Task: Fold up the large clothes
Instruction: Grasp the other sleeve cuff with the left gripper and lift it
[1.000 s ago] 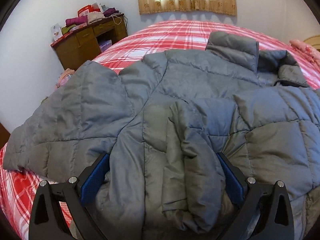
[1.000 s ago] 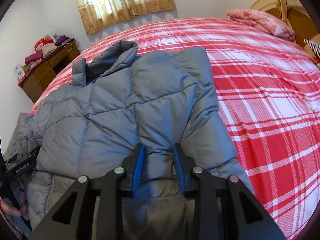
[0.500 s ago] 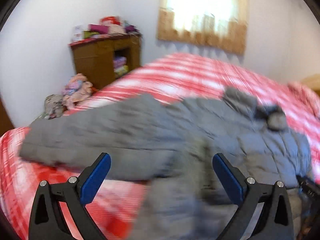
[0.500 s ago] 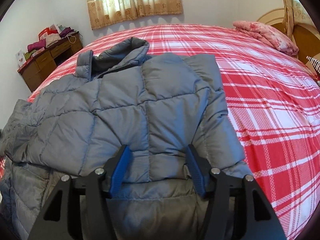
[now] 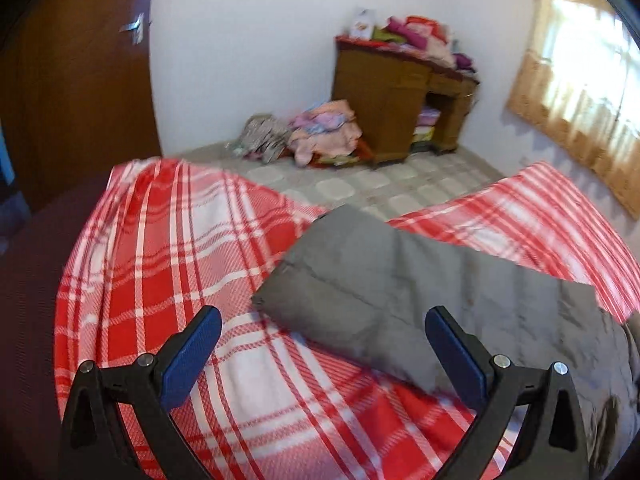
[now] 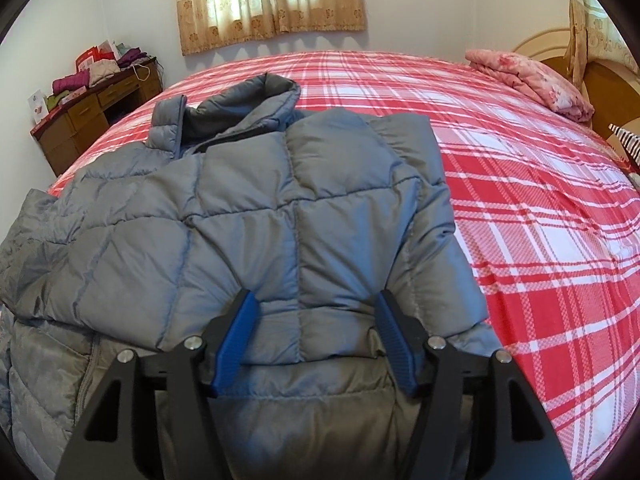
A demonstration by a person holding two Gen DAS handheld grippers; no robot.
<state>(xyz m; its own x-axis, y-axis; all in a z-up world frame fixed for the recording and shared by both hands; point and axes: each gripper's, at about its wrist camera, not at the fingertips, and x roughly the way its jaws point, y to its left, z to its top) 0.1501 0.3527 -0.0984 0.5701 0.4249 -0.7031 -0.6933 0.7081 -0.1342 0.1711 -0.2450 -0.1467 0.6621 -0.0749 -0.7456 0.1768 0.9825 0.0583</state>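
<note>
With the folded sleeve laid on the jacket just ahead, the right hand-held gripper has just been opening to release it, while the left hand-held gripper gapes empty beside the other sleeve on the bed.

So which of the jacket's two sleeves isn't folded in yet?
The grey puffer jacket's outstretched sleeve, flat on the plaid bedspread; the other sleeve already lies across the body.

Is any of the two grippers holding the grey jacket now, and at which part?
Nothing is held. The right gripper, its jaws just opened, straddles the folded sleeve's cuff. The left gripper is open over the other sleeve.
</note>
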